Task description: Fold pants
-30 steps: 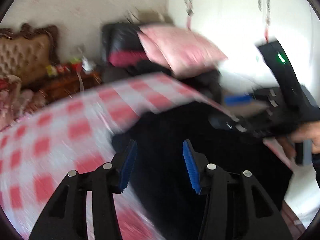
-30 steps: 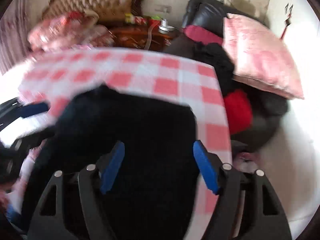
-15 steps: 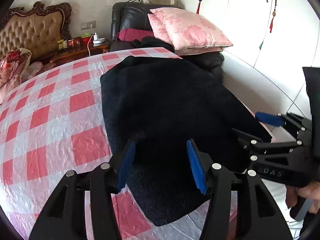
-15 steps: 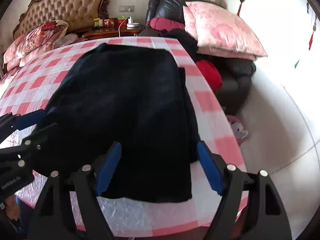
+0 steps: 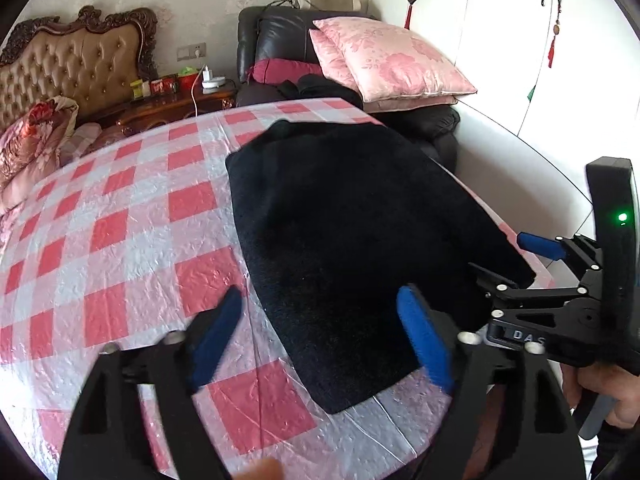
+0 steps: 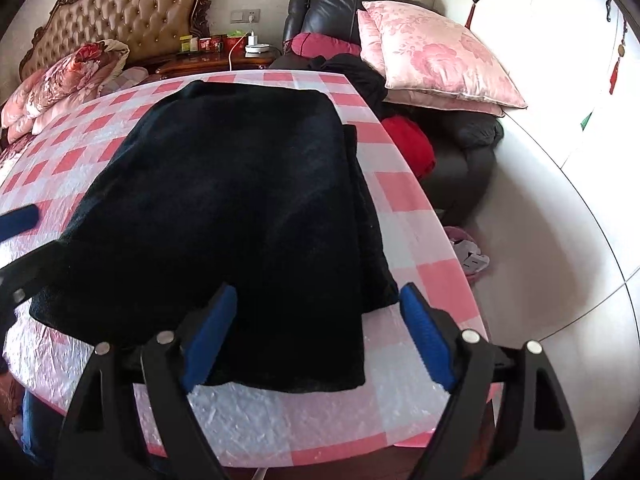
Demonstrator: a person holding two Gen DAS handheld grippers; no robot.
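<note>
— Since a moment ago our left tool has spread its blue pads far wider, and the pants no longer blur past; they lie settled on the counter.

— Where do we have the pants now?

— Folded into a thick black slab, flat on the red and white checked cover, toward the counter's right side. In the right wrist view the pants reach from the far edge almost to the near one, with a lower layer peeking out along their right side.

— And our tools?

— Both are opening. The left one's pads straddle the near left corner of the pants without pressing it: one pad over the checked cover, the other over the black cloth. Our right tool is wide too, its jaws either side of the near right corner, nothing pinched between them.

— Can we see each tool from the other?

— Yes. The right tool sits at the right edge of the left view, a hand gripping its handle, a green light lit above.

— Around the counter?

— A dark leather armchair stacked with pink pillows, a tufted headboard, and a wooden nightstand.
</note>
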